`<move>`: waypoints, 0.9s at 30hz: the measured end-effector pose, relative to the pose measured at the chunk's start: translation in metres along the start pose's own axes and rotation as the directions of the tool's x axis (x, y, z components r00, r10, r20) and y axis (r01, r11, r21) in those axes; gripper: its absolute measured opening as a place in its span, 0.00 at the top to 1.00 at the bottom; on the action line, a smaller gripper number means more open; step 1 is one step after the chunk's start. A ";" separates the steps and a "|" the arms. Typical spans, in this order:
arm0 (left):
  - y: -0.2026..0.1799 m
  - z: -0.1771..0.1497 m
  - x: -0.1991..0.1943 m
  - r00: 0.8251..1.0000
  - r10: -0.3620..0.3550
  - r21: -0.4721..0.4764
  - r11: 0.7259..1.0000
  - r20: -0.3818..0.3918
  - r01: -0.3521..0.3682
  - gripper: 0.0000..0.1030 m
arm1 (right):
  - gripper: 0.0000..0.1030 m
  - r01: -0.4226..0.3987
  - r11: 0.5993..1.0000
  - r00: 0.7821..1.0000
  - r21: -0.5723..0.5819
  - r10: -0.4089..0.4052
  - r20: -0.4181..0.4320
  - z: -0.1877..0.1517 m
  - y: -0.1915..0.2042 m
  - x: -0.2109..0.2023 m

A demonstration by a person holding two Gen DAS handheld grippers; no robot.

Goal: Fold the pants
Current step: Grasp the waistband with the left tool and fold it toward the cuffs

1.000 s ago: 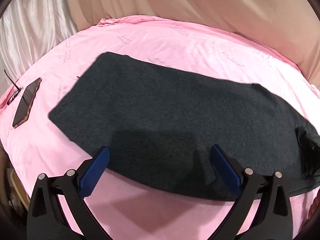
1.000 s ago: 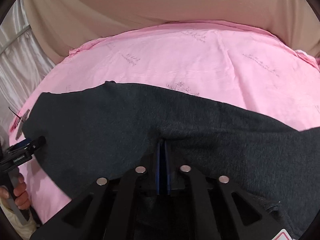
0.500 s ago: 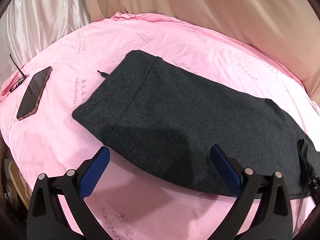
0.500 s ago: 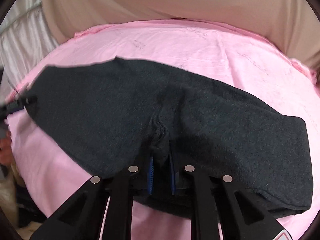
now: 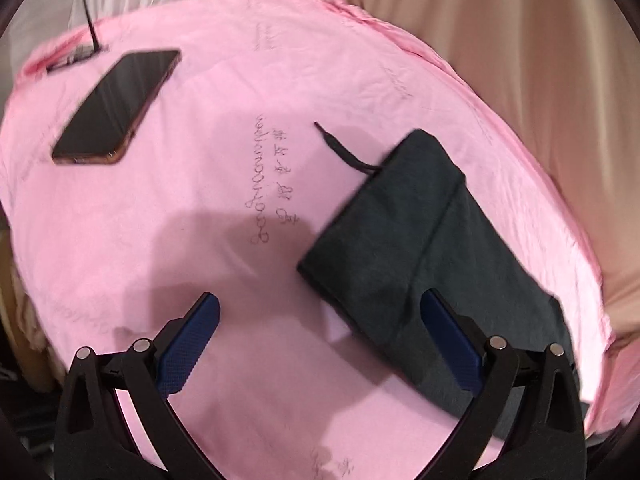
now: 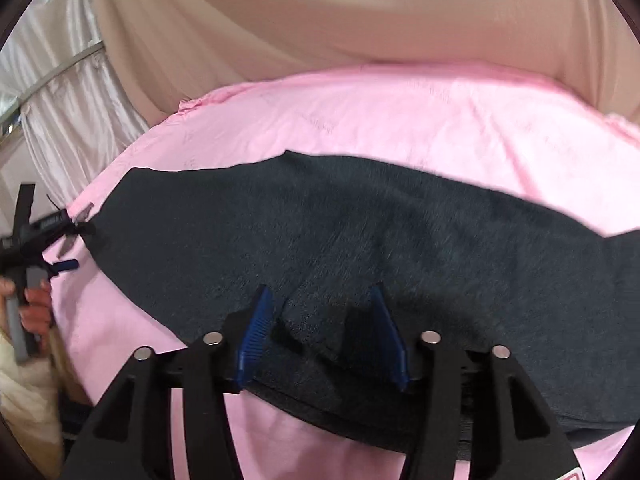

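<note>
The right gripper (image 6: 326, 334) is opening, releasing a puckered ridge of the pants (image 6: 360, 240); the left gripper (image 5: 320, 344) is hovering spread and empty, and the fold should settle flat before withdrawal.

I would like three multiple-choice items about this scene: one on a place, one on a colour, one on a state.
1. Where does the phone lie?
A. On the pants
B. On the pink sheet, apart from the pants
C. Between the gripper fingers

2. What colour are the pants?
A. Dark grey
B. White
C. Red

3. How is the left hand-held gripper?
A. Shut on the pants
B. Shut on the phone
C. Open, holding nothing

Answers:
1 B: the phone rests on the pink sheet, well away from the pants.
2 A: the cloth is dark grey in both views.
3 C: the left hand-held gripper has its fingers wide apart over bare sheet.
</note>
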State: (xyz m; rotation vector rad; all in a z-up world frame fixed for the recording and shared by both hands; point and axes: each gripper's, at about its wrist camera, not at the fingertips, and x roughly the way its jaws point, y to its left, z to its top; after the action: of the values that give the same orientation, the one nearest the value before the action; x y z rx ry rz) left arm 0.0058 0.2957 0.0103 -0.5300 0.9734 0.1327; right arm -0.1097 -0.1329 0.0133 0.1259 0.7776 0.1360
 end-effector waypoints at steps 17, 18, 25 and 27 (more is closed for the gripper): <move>-0.080 0.000 -0.047 0.984 0.018 0.190 0.980 0.177 -0.052 0.82 | 0.31 -0.092 0.990 0.994 0.106 0.084 0.077 -0.002 -0.021 -0.007; -0.101 -0.007 -0.059 0.982 -0.017 0.238 0.971 0.186 -0.028 0.83 | 0.31 -0.115 0.985 0.990 0.131 0.102 0.098 -0.002 -0.027 -0.010; -0.236 -0.093 -0.062 0.978 -0.207 0.554 0.815 0.005 0.170 0.85 | 0.28 -0.257 0.889 0.959 0.380 0.186 0.214 -0.008 -0.086 -0.022; -0.263 -0.124 -0.040 0.981 -0.181 0.623 0.761 -0.065 0.181 0.80 | 0.28 -0.288 0.856 0.951 0.429 0.202 0.236 -0.011 -0.099 -0.026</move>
State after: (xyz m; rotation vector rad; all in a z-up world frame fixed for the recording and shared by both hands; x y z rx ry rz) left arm -0.0207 0.0128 0.0839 0.0022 0.8954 -0.3666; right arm -0.1279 -0.2334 0.0071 0.6848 0.5941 0.1789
